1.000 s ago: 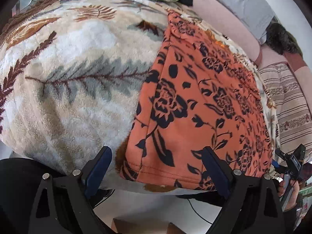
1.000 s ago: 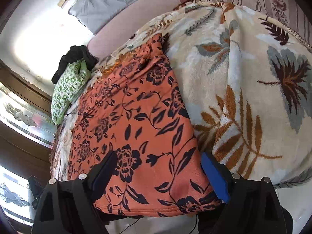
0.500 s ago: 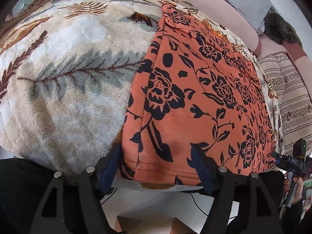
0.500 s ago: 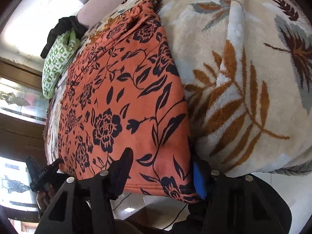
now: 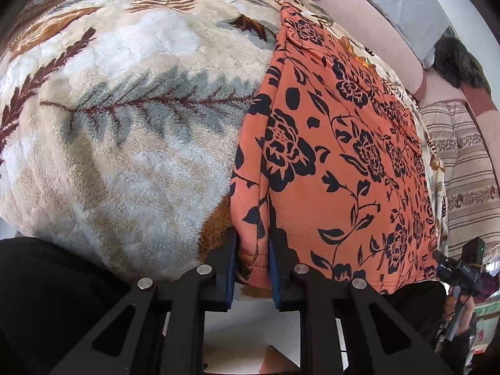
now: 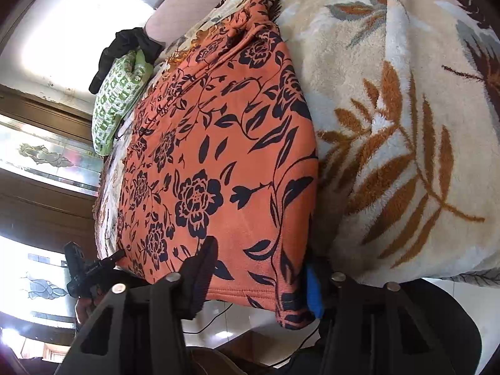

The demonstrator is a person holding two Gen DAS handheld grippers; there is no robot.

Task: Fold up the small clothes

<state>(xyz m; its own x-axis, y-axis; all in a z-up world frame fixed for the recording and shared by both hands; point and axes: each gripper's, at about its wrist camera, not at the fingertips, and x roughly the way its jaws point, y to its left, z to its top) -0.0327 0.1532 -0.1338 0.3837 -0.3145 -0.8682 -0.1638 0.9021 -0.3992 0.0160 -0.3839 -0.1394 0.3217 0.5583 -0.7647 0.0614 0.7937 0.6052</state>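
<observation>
A big fleecy blanket (image 5: 125, 131) with leaf prints covers the bed, filling the left wrist view from 9 to 12 o'clock and the right wrist view from 12 to 4. On it lies the cloth (image 5: 337, 162), orange with black flowers, spread flat, its near hem hanging over the bed edge toward both cameras. Far end, a grey pillow (image 5: 406, 3) at 1 o'clock in the left view, and a green patterned bundle (image 6: 120, 100) at 10 o'clock in the right view with a black item (image 6: 125, 47) just behind it. The left gripper (image 5: 252, 259) has its fingers pressed onto the hem's left corner, fabric bunched between them. The right gripper (image 6: 261, 278) straddles the right corner at 6 o'clock, fingers set wide with the hem between them; whether they grip the cloth, I can't tell.
</observation>
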